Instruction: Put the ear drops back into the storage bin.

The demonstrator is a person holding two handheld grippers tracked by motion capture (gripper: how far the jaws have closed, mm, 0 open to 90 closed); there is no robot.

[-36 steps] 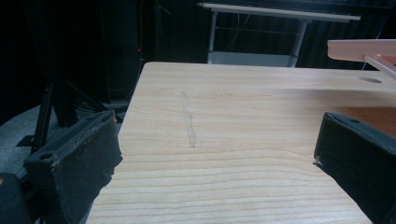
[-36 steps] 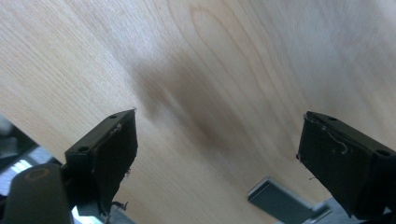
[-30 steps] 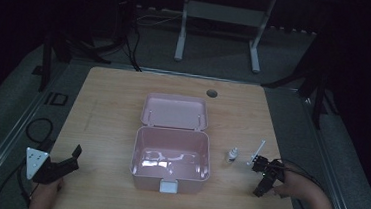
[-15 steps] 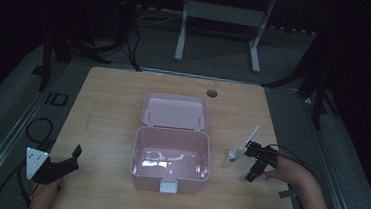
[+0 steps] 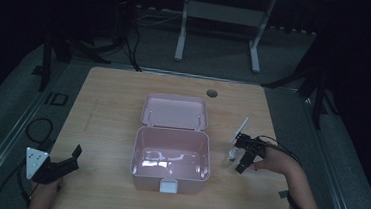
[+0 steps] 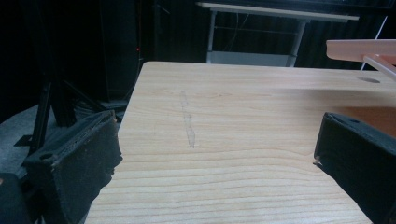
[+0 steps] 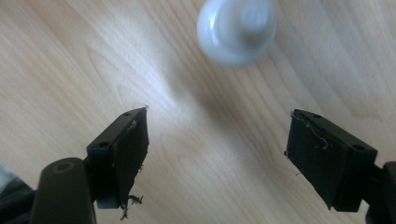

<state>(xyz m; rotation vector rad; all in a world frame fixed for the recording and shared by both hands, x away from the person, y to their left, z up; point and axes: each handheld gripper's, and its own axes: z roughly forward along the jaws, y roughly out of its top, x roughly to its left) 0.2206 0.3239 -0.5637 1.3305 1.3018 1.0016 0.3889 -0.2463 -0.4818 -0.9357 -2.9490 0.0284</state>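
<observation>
A pink box (image 5: pixel 171 158) stands open in the middle of the table, its lid (image 5: pixel 175 112) laid back behind it. Just right of the box stands a small white bottle (image 5: pixel 231 155) (image 7: pixel 236 29). My right gripper (image 5: pixel 246 157) (image 7: pixel 217 149) hovers over the table right beside that bottle, pointing down, jaws open with nothing between them. The bottle lies just beyond the jaw tips. My left gripper (image 5: pixel 66 163) (image 6: pixel 215 154) rests open near the table's front left corner, nothing between its jaws.
A thin white strip (image 5: pixel 241 128) lies tilted on the table behind the right gripper. A round hole (image 5: pixel 212 93) sits near the table's far edge. The box edge (image 6: pixel 362 49) shows at the upper right of the left gripper view. Bare wood lies left of the box.
My right gripper has moved left and slightly away from the front edge, closing in on the small white bottle. The left gripper has stayed still.
</observation>
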